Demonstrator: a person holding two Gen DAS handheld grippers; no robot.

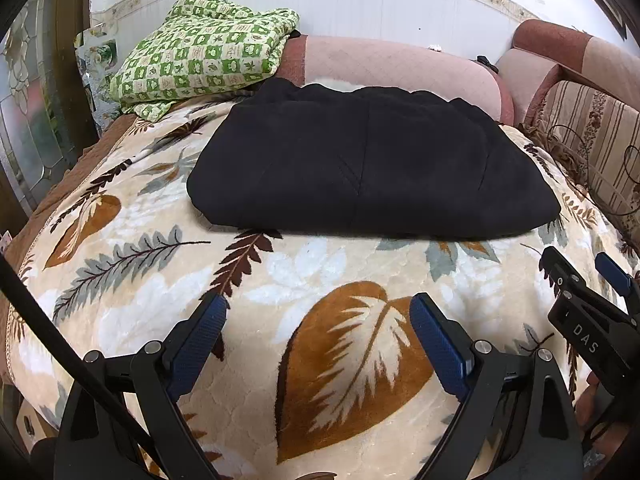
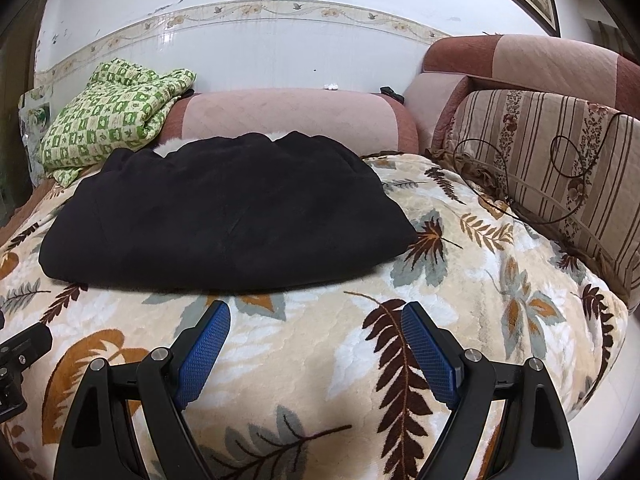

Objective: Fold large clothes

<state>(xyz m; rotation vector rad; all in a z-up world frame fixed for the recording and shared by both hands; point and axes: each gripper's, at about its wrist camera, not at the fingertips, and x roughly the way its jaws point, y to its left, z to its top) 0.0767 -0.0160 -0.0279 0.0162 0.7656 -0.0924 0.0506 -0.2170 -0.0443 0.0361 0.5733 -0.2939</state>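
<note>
A black garment (image 1: 372, 160) lies folded into a thick flat rectangle on the leaf-patterned blanket (image 1: 160, 264); it also shows in the right wrist view (image 2: 224, 216). My left gripper (image 1: 318, 308) is open and empty, above the blanket in front of the garment's near edge. My right gripper (image 2: 316, 314) is open and empty, also just in front of the near edge. The right gripper shows at the right edge of the left wrist view (image 1: 580, 268). Neither gripper touches the garment.
A green checked quilt (image 1: 204, 52) is piled at the back left. A pink bolster (image 1: 400, 68) runs behind the garment. A striped cushion (image 2: 560, 168) with a thin dark cable stands on the right. The tiled wall (image 2: 280, 52) is behind.
</note>
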